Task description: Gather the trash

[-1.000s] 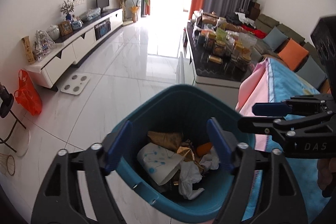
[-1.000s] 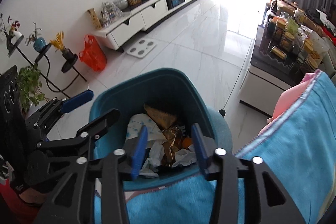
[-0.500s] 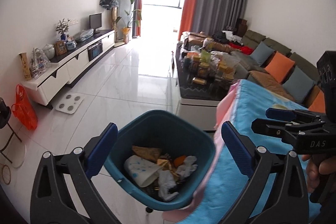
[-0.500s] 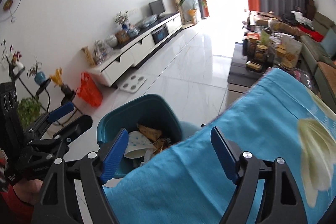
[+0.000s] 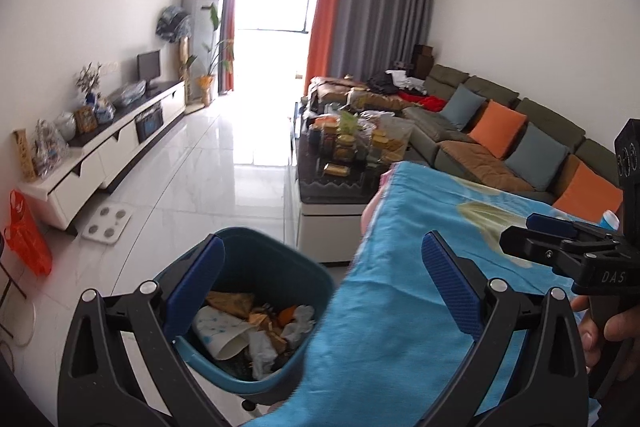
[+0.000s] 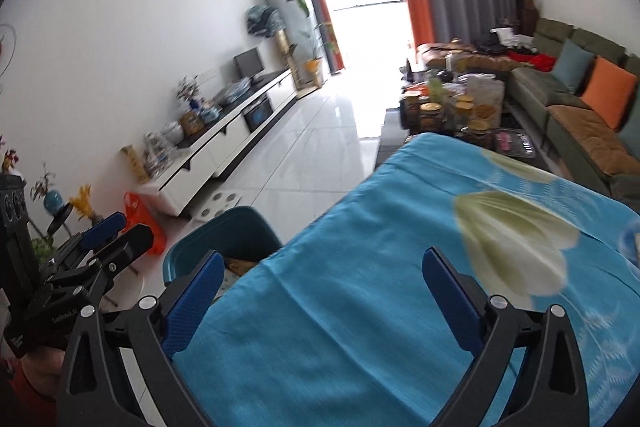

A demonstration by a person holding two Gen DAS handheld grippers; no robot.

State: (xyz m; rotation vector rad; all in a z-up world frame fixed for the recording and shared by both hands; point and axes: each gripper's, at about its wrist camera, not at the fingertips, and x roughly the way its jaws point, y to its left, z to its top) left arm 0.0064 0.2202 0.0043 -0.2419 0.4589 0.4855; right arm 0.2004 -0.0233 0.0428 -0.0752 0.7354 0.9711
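The counter's blue flowered cloth (image 6: 400,307) spreads under me. Beside its edge, on the floor, sits the teal trash bin (image 5: 256,267), holding crumpled trash (image 5: 256,331). My left hand-held gripper (image 5: 324,291) and right hand-held gripper (image 6: 320,297) both gape, holding nothing.

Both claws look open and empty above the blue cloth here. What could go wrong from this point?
1. The blue cloth overhangs the rim of the trash bin, so a drop aimed at the bin could land on the cloth instead.
2. The bin looks fairly full of crumpled paper; more trash may spill over the rim.
3. The left claw and right claw work close together and might collide.
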